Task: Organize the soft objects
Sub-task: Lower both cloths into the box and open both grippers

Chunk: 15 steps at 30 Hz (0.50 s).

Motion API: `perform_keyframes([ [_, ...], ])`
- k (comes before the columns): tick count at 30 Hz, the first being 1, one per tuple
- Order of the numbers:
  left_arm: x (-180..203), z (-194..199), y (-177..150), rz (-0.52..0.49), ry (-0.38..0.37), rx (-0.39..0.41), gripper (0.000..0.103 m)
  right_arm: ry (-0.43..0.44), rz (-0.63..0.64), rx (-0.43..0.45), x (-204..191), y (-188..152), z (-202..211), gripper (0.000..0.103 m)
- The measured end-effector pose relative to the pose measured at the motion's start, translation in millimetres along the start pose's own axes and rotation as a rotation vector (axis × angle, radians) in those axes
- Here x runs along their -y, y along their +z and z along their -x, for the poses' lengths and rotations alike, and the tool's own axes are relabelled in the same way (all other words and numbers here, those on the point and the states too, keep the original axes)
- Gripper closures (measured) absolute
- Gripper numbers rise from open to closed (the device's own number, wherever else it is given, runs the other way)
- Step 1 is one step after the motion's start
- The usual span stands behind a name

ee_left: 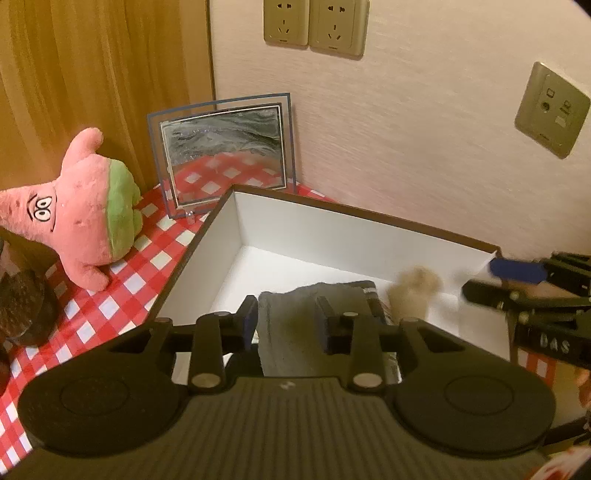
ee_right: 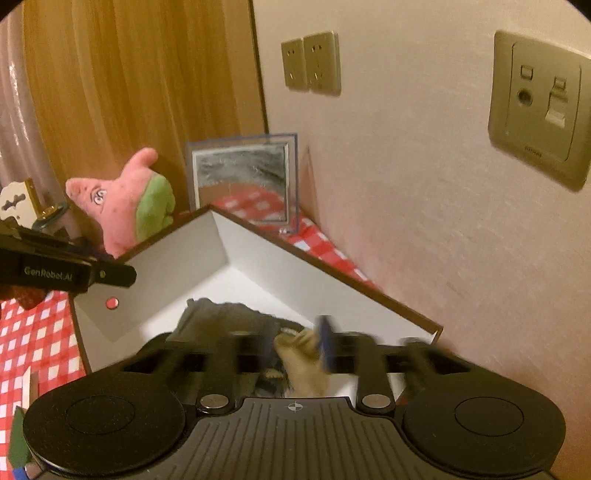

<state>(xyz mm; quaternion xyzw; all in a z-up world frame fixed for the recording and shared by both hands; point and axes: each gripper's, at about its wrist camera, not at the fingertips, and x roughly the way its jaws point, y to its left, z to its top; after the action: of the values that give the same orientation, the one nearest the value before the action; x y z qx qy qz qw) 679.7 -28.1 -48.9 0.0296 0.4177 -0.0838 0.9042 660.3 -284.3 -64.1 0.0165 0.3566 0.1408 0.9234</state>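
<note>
A white box with a brown rim (ee_left: 332,229) stands on the red checked cloth. Inside it lies a folded grey cloth (ee_left: 295,332), and my left gripper (ee_left: 288,317) stands open with its pads on either side of the cloth's near part. Beside the cloth sits a small beige fuzzy thing (ee_left: 417,291), blurred. In the right wrist view the beige thing (ee_right: 303,365) lies between the spread, blurred fingers of my open right gripper (ee_right: 295,350), over the box (ee_right: 166,266). A pink and green star plush (ee_left: 85,214) sits outside the box at the left.
A glass picture frame (ee_left: 225,155) leans in the corner behind the box. Wall sockets (ee_left: 314,26) are above it and a wooden panel (ee_left: 92,74) is to the left. Dark round objects (ee_left: 26,306) stand at the far left on the checked cloth (ee_left: 122,295).
</note>
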Motion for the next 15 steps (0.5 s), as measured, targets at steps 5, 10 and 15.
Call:
perform_keyframes([
  [5, 1, 8, -7, 0.008, -0.003, -0.007, 0.066, 0.009, 0.009, -0.003, -6, -4, 8, 0.032],
  [10, 3, 16, -13, 0.012, 0.002, -0.012, 0.066, 0.017, -0.008, -0.029, -8, -10, 13, 0.032],
  [15, 5, 26, -17, 0.017, 0.006, -0.006, 0.064, 0.026, -0.025, -0.027, -11, -14, 22, 0.032],
])
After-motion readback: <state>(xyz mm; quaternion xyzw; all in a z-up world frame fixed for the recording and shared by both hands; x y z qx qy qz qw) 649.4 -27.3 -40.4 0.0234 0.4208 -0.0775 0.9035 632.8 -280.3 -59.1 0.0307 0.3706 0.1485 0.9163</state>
